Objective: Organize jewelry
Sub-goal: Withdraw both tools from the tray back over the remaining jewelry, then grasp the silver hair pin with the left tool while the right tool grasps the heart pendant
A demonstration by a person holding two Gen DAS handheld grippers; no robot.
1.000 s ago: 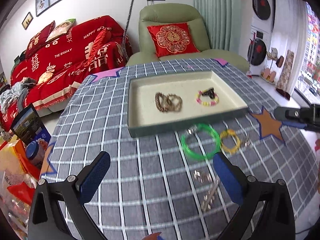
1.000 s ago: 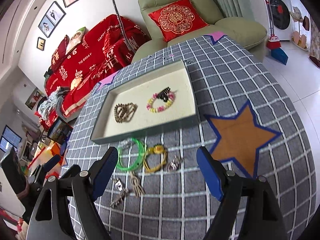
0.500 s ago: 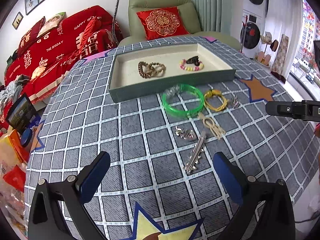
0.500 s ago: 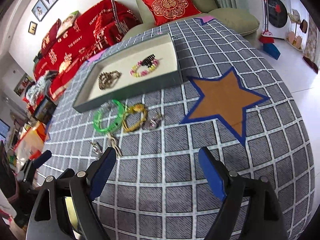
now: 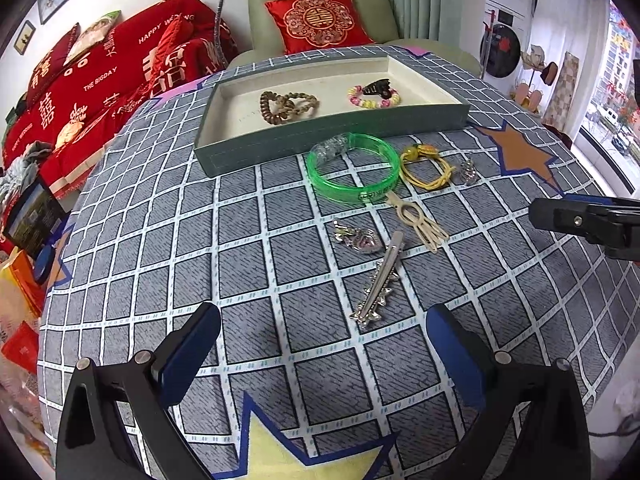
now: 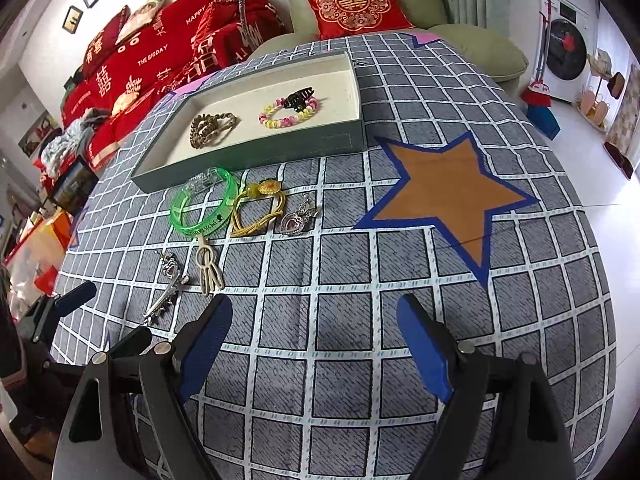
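Note:
A grey-green tray (image 5: pixel 332 136) (image 6: pixel 256 152) holds a brown bead bracelet (image 5: pixel 288 105) (image 6: pixel 210 128), a pink-yellow bead bracelet (image 5: pixel 374 98) (image 6: pixel 286 114) and a black claw clip (image 5: pixel 378 87). In front of it lie a green bangle (image 5: pixel 354 168) (image 6: pixel 202 204), a yellow cord bracelet (image 5: pixel 426 164) (image 6: pixel 258 208), a silver charm (image 5: pixel 467 170) (image 6: pixel 298 216), a beige clip (image 5: pixel 418 220) (image 6: pixel 208 266), a heart pendant (image 5: pixel 358 238) and a silver hair clip (image 5: pixel 380 284) (image 6: pixel 166 294). My left gripper (image 5: pixel 324 356) and right gripper (image 6: pixel 316 344) are open and empty, near the table's front.
The table carries a grey checked cloth (image 5: pixel 160 220) with an orange star (image 6: pixel 448 192) on the right and a yellow star (image 5: pixel 304 452) at the front edge. A red sofa (image 5: pixel 100 80) and a green armchair (image 6: pixel 400 8) stand behind.
Both grippers have pulled back from the tray toward the table's front edge, so more loose jewelry is in view. Both stay open and empty. Nothing on the table has moved.

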